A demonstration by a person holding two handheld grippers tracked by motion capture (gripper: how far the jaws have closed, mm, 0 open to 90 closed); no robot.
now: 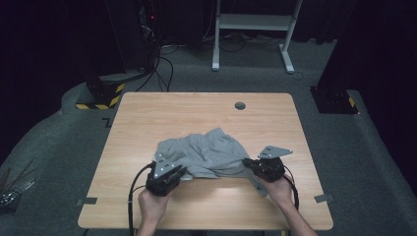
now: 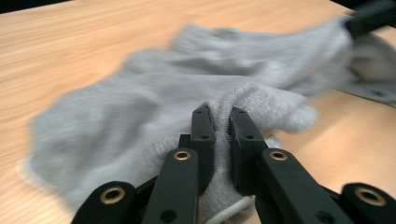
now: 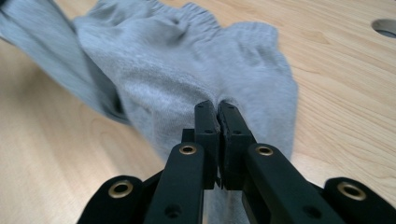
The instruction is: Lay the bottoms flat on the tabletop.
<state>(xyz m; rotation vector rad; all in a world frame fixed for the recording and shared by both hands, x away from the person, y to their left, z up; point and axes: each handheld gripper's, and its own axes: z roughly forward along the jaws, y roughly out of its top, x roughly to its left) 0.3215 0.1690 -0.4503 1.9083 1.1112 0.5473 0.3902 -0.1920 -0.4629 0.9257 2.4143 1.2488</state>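
One grey knit garment [image 1: 209, 153], soft and crumpled, ribbed hem at 12 o'clock — near half of wooden table [image 1: 147, 113], type hard to tell. Blurred in left gripper view. Clamped at 8 o'clock by left gripper [image 1: 181, 172], at 4 o'clock by right gripper [image 1: 249, 162] — jaws narrow, pinching folds.

tool [image 2: 222, 122] pinching grey garment [image 2: 140, 102], wooden table [image 2: 70, 42]
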